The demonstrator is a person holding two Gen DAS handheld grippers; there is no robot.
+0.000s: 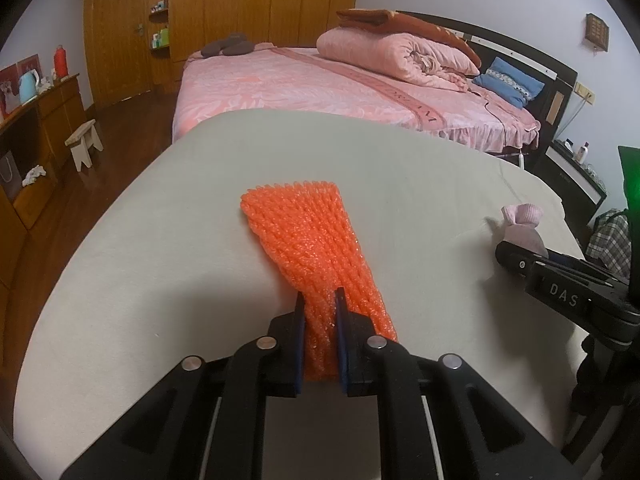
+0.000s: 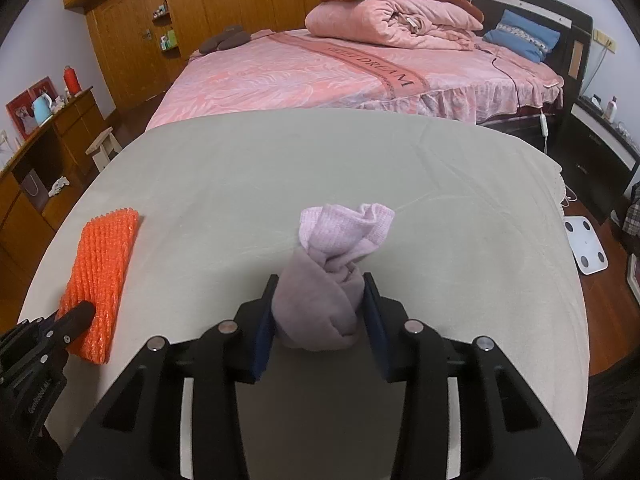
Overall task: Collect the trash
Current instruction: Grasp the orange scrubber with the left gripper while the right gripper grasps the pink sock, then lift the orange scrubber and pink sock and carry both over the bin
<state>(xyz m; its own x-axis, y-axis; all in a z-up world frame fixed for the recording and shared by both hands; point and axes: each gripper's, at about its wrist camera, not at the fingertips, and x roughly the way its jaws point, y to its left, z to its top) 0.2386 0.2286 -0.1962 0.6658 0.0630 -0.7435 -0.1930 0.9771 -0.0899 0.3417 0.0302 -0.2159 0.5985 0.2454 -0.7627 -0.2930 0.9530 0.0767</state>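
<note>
- On the grey table (image 2: 440,184), the orange foam net (image 1: 304,236) is clamped by the left gripper (image 1: 319,300).
- The rolled sock (image 2: 320,300) is pinched by the right gripper (image 2: 319,280); lifting and disposal are judged left.

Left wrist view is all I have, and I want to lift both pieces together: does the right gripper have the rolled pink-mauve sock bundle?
Observer: Yes. In the right wrist view, the right gripper has its jaws against both sides of the rolled pink-mauve sock bundle.
Operator: How much sticks out?
Observer: Its lighter knitted cuff end fans out beyond the jaws, over the grey tablecloth.
Operator: Anything on the floor to the right?
Observer: A white bathroom scale lies there.
</note>
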